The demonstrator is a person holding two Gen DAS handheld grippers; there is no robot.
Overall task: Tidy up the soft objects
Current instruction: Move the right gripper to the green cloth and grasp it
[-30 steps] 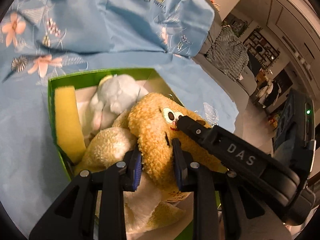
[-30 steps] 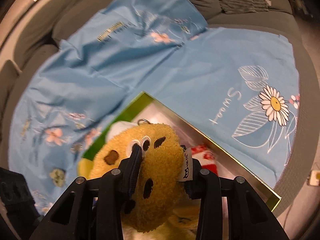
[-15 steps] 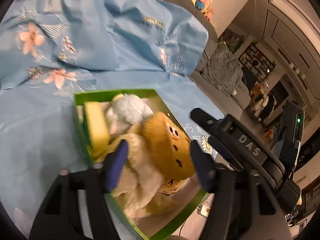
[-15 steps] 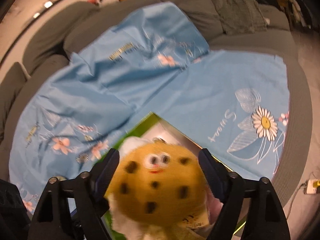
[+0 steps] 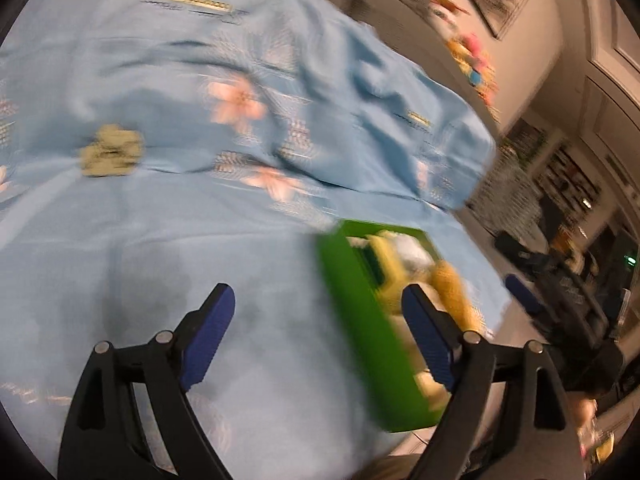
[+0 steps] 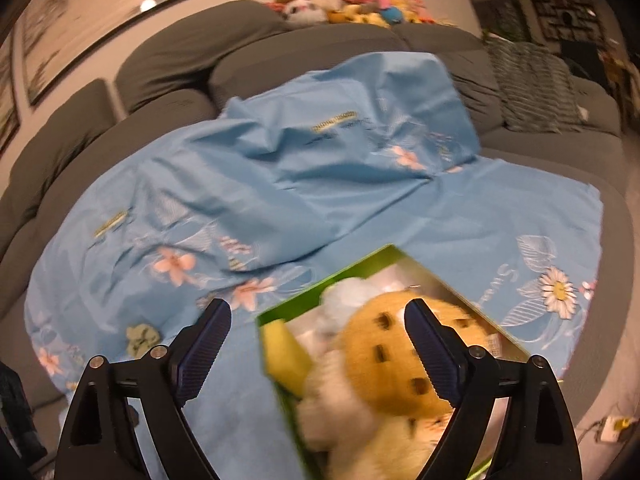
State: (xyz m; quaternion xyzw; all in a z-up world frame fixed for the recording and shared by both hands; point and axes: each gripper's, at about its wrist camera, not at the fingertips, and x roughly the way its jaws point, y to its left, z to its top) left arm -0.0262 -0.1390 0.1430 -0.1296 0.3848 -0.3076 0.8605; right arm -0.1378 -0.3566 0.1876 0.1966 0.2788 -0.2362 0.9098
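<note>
1. Soft toys fill the green box, which sits on the blue floral sheet spread over the grey sofa; nothing is held by either hand-held gripper.
2. The right hand-held gripper is spread wide, its blue-padded fingers apart, one over the bare sheet, the other over the box, and it grips nothing.
3. Between and below those fingers, in the right wrist view, lies the orange spotted plush, on top of the pile in the box. A cream plush lies against it on the near side, a pale blue plush just behind it, and a yellow sponge-like block stands against the box's left wall.
4. The left hand-held gripper is likewise wide open and empty. Its left finger hangs over bare sheet, and its right finger overlaps the box's near side in the picture.
5. In the left wrist view the green box is to the right of centre, motion-blurred, near the sheet's edge, with the yellow block and orange plush showing above its rim.
6. A small olive-green soft item lies alone on the sheet, well apart from the box; the right wrist view shows it just left of that gripper's left finger.
7. A row of colourful stuffed toys lines the top of the sofa back, and a grey patterned cushion rests at the sofa's right end.
</note>
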